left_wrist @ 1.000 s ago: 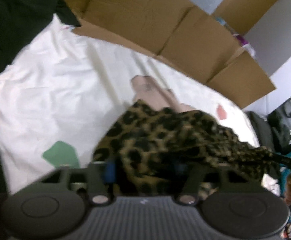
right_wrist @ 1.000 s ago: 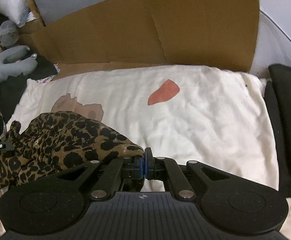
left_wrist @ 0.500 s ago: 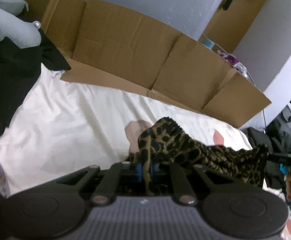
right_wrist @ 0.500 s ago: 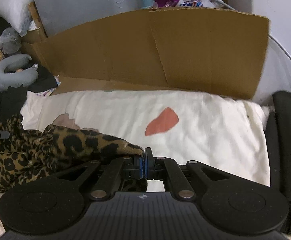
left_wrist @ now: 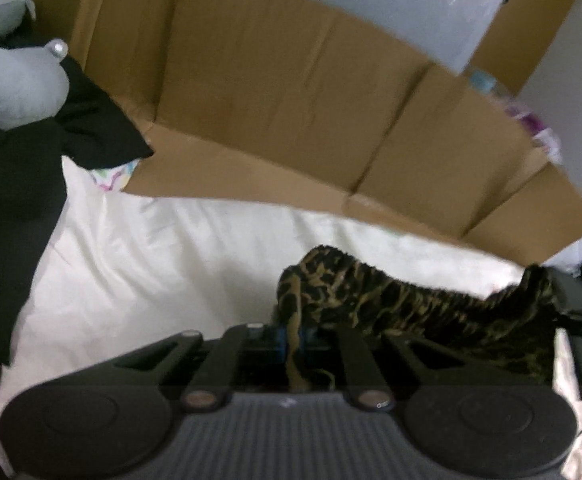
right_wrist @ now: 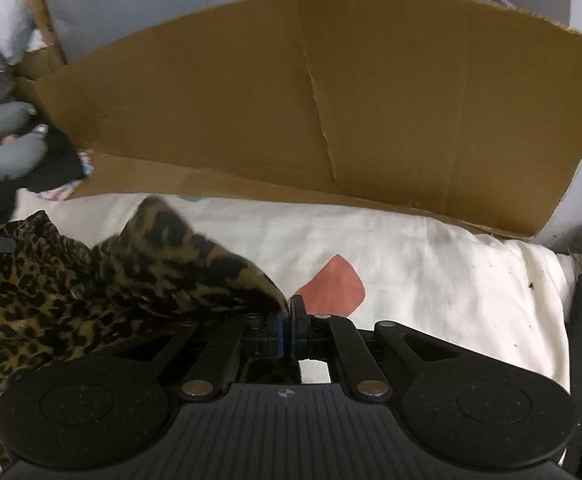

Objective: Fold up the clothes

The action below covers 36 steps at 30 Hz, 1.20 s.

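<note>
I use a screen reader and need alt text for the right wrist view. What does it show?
The right tool is shut on an edge of a leopard-print cloth that stretches off to the left above a cream sheet. A cardboard wall stands behind, with a grey plush toy at far left.

- Left wrist view looks low across the white bed sheet (left_wrist: pixel 139 264) toward the cardboard wall (left_wrist: pixel 291 112), close.
- Right wrist view faces that same cardboard wall (right_wrist: pixel 371 112); both share the sheet (right_wrist: pixel 431 272).
</note>
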{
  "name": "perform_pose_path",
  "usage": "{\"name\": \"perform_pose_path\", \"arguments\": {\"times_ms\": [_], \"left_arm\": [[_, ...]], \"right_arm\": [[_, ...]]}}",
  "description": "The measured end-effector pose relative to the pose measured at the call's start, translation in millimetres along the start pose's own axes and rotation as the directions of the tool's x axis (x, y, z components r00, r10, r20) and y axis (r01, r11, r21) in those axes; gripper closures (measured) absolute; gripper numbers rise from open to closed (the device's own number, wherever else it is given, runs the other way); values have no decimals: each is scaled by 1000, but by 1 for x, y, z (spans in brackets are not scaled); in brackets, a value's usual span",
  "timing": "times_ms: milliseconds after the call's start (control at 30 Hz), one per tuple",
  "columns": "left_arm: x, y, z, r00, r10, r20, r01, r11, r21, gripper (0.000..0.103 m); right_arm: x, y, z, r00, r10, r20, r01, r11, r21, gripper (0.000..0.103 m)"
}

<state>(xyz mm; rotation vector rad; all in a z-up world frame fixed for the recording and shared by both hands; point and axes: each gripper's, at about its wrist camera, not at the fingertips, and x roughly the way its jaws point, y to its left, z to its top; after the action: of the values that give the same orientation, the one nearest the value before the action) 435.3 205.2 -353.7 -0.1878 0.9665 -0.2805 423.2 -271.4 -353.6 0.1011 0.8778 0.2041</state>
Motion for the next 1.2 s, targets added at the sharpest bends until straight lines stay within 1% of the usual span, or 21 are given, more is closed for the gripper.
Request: {"name": "perform_pose_path", "arguments": {"times_ms": [33,67,100,133,167,200,233,333,433,567,633,733,900,1067,1200], "left_arm": [[2,0,3,999,30,-12,-30,1000,7,79],[4,0,7,998,59,-23,-59,998,14,71],[7,0,10,995,89,-34,-89,996,22,53],[5,0,13,993,117,-30,-116,993,31,39],[1,-1,16,991,130,-15,-130,991,34,37],[-4,-2,17,991,132,-4,-132,991,29,37],[-8,-1,19,992,128,-2,-128,992,18,37],[-21,-4,16,995,103,-9,-103,995,-17,37],[-36,-19,5,996,83,-10,-83,996,20,37],[-49,-43,-8,997,72,-31,-69,994,89,37],[-57,-53,-15,998,63,-28,-60,992,111,37],[-69,-65,-26,999,47,-27,-43,993,109,37],[-84,-84,-49,999,41,-30,-38,995,93,37],[-94,-100,-65,997,50,-63,-43,992,120,37],[-107,-111,-74,995,58,-76,-45,987,157,37]], "right_arm": [[4,1,0,1000,-8,-6,8,1000,10,97],[5,1,0,1000,-16,-7,16,1000,17,88],[5,0,0,1000,-24,-7,24,999,22,83],[4,0,0,999,-31,-7,31,999,27,65],[2,0,-1,999,-35,-4,35,999,27,54],[-2,-1,-2,999,-39,1,39,999,28,50],[-7,-2,-4,999,-43,7,43,999,30,49],[-20,-6,-12,999,-45,-8,45,997,64,49],[-35,-10,-23,999,-32,-29,35,995,96,49],[-54,-12,-39,999,-9,-50,14,994,110,49],[-62,-12,-46,998,3,-60,4,993,116,49],[-76,-13,-58,997,21,-75,-11,992,125,49],[-99,-14,-75,995,42,-95,-30,991,129,49],[-132,-12,-70,997,15,-82,-10,998,56,49],[-156,-14,-81,998,43,-51,-38,995,88,49]]}}
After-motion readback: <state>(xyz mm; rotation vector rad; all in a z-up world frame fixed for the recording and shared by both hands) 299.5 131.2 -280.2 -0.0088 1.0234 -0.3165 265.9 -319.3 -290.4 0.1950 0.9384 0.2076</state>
